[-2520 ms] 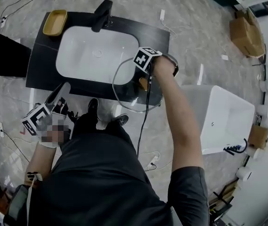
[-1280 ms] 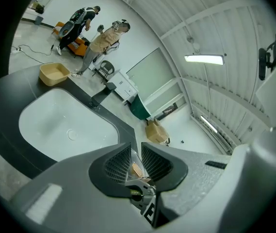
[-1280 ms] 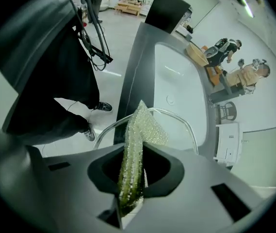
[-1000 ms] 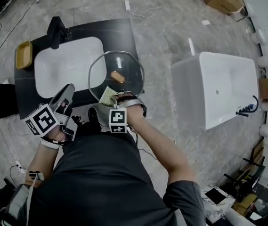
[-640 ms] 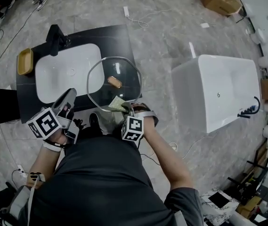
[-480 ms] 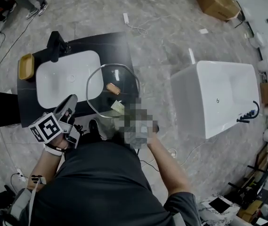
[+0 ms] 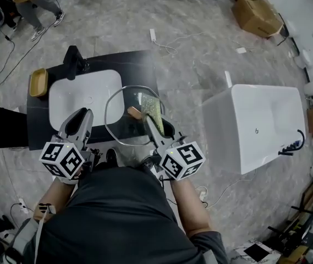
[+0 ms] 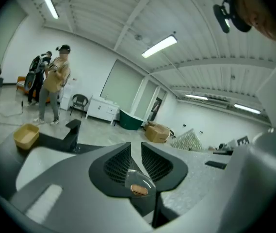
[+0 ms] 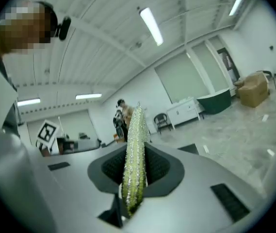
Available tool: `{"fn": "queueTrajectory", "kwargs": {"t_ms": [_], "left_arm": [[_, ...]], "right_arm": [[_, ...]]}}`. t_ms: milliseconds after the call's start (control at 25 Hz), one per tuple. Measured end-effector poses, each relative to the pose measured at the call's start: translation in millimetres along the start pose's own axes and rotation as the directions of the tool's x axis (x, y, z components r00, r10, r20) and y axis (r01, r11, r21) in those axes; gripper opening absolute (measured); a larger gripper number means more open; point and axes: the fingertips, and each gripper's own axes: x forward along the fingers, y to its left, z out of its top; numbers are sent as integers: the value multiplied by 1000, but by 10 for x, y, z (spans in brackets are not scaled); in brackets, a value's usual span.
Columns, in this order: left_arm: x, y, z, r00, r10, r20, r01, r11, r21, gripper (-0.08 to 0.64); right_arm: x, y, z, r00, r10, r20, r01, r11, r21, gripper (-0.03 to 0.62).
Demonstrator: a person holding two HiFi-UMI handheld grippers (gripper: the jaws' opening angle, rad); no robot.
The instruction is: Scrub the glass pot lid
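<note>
The lid [image 7: 120,128] looks to lie flat, knob [image 7: 133,113] up, on the right end of the dark counter [image 7: 39,130], just right of the sink [image 7: 84,99]. Its near rim sits right at the counter's near edge. Nothing is holding it.

So I think a hard rub could make the lid slide or spin. It could then slip off the near edge and break. Glass is smooth, and more slippy when wet. The sponge [image 7: 149,105] is thin and sticks far out of the jaws, so it may fold over and not rub well.

The right gripper [image 7: 150,121] is squeezed tight on the near end of the sponge, which stands on its edge and points far. From the head view, the sponge is over the far right part of the lid. I cannot tell if it touches.

The left gripper [image 7: 82,116] is over the near side of the sink, left of the lid and apart from it. Its jaws are almost together, with only a thin gap and nothing in them. Both arms are bent and held close to the body
</note>
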Motion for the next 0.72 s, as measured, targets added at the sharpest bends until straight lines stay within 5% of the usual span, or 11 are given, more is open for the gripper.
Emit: {"fn": "queueTrajectory", "kwargs": {"t_ms": [200, 480, 720], "left_arm": [[115, -373, 90, 996, -92, 20, 90, 992, 91, 70], [90, -633, 82, 974, -222, 49, 217, 973, 80, 69], [84, -694, 22, 968, -249, 35, 245, 964, 103, 70]], "right_arm": [[-175, 318, 586, 967, -33, 254, 23, 999, 41, 55], [-253, 334, 560, 962, -76, 262, 85, 996, -21, 55], [-292, 366, 537, 959, -101, 266, 119, 991, -53, 55]]}}
